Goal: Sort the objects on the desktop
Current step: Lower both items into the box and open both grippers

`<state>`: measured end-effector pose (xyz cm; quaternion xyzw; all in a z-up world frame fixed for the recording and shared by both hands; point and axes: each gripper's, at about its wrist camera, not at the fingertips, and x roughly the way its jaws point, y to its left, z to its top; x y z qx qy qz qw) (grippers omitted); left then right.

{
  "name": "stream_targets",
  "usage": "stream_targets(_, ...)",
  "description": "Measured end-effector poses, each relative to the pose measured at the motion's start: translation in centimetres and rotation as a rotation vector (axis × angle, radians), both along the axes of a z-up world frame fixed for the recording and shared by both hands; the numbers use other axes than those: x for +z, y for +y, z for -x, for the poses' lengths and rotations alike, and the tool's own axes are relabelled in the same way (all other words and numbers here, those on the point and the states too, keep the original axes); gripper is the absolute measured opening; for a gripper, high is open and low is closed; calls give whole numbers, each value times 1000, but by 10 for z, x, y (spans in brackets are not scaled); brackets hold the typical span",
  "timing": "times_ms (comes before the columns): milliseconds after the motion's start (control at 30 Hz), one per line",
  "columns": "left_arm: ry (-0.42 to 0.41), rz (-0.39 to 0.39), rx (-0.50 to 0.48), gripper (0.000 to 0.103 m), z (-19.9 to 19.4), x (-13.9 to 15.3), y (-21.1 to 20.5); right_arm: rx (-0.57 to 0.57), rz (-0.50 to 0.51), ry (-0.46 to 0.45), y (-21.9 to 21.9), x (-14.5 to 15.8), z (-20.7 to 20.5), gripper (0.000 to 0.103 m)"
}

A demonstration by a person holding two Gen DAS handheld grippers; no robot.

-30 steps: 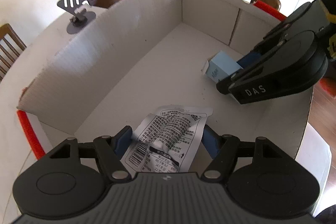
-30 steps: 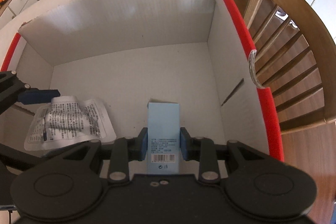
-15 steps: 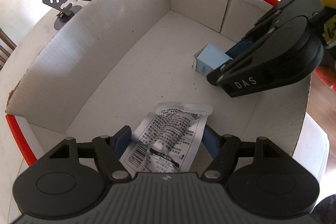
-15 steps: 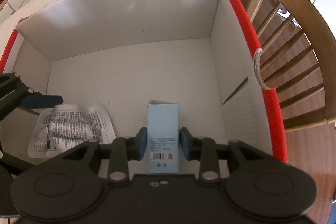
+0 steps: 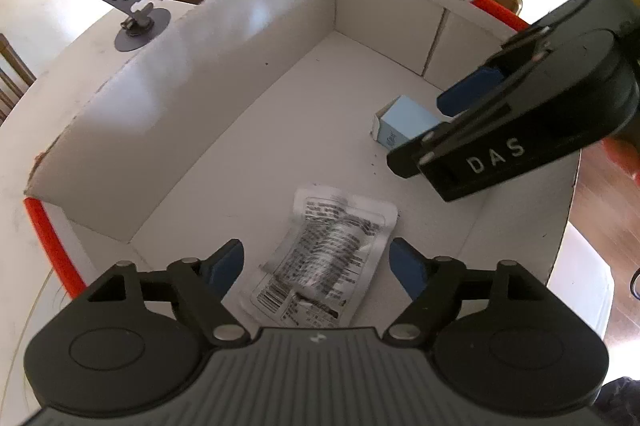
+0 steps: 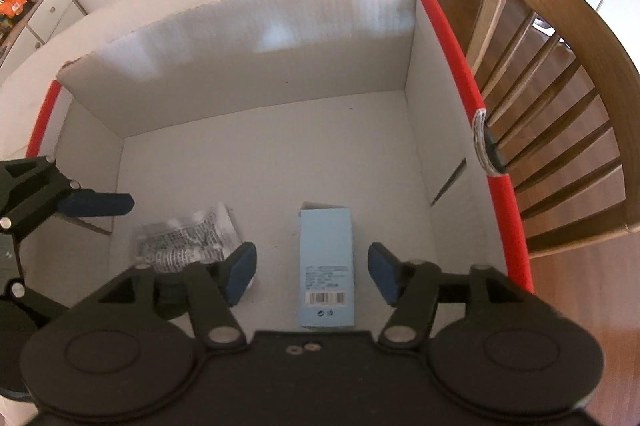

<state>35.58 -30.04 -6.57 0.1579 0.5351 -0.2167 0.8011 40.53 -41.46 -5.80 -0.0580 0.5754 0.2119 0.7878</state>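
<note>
Left gripper (image 5: pixel 316 262) — jaws now spread, where half a second ago they pinched the printed sachet (image 5: pixel 328 266); the sachet lies loose on the floor of the cardboard box (image 6: pixel 248 38), near its left wall. Right gripper (image 6: pixel 312 270) — likewise released; the light blue carton (image 6: pixel 326 266) it gripped lies flat mid-floor between its fingers, untouched.
</note>
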Motion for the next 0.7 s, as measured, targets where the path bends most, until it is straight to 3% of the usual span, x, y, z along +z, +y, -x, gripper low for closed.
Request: stream_targets(700,-127,112,43,86,38,49,9,-31,-94,-72,-12,43,24,67)
